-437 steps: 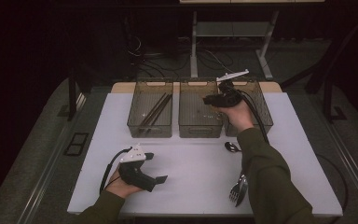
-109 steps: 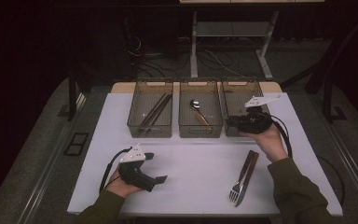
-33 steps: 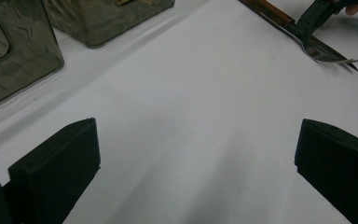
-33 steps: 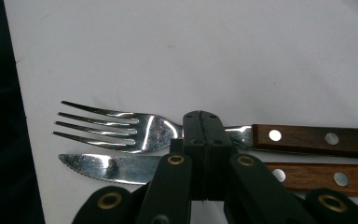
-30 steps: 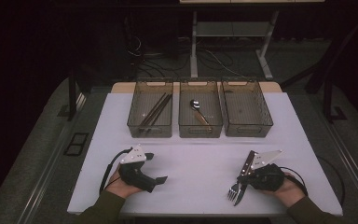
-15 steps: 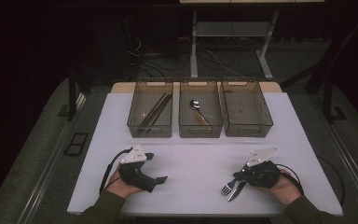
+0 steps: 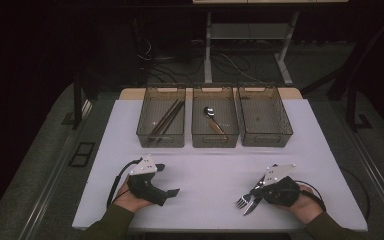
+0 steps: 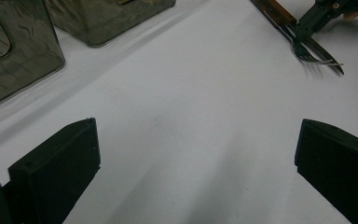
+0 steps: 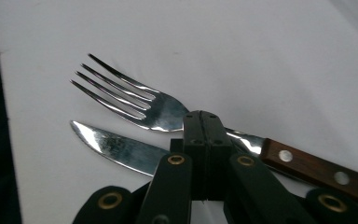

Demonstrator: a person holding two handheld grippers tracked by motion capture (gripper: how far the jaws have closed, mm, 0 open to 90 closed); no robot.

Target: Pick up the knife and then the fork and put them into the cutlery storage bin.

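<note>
Two utensils, fork (image 9: 140,105) and knife (image 9: 116,148), lie touching at the table's (image 7: 205,180) near right edge. Right gripper (image 9: 202,126) pinched together over them; left gripper (image 8: 191,163) wide, idle. Risk: snagging both utensils together.

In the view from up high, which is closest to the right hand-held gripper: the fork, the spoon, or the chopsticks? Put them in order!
Measured from the right hand-held gripper:
1. Fork: right at its tip, near the table's front edge.
2. Spoon: in the middle bin, farther back.
3. Chopsticks: in the left bin, farthest away.
</note>
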